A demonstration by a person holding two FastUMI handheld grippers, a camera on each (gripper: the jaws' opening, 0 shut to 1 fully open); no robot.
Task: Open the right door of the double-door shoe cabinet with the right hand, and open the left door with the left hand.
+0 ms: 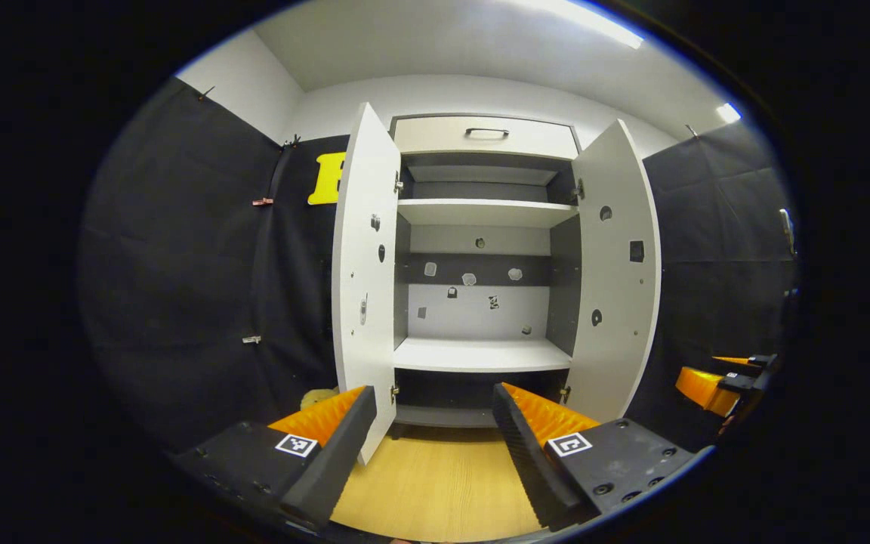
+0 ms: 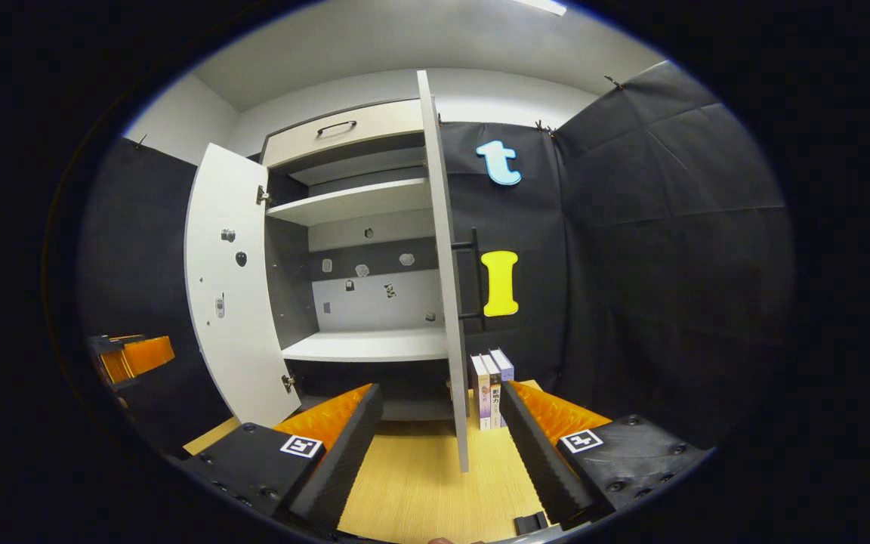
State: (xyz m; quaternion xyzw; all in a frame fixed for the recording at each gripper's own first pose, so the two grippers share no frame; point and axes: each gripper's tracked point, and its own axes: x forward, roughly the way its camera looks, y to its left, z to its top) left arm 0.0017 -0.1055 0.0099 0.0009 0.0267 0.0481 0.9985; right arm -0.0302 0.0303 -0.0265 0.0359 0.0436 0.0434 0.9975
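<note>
1. From the left gripper view I see the shoe cabinet (image 1: 480,264) straight ahead at the far side of the wooden counter (image 1: 435,483). Its left door (image 1: 365,264) and right door (image 1: 618,272) both stand swung wide, and the shelves inside are bare.
2. My left tongs (image 1: 429,434) are spread wide and hold nothing. They sit back from the cabinet, touching neither door.
3. In the right gripper view my right tongs (image 2: 439,438) are likewise wide apart and empty. The right door (image 2: 446,279) shows edge-on, its lower edge hanging between the two fingers but apart from both.
4. A few books (image 2: 492,389) stand just right of that door's foot, near my right finger.
5. I judge both doors open, so the task looks essentially done.
6. To finish well, I'd draw the right tongs straight back toward me, keeping them centred on the door's edge so no finger nudges it shut.
7. I'd avoid sweeping right, where the books could topple.
8. The left tongs only need to stay clear of the left door.
</note>
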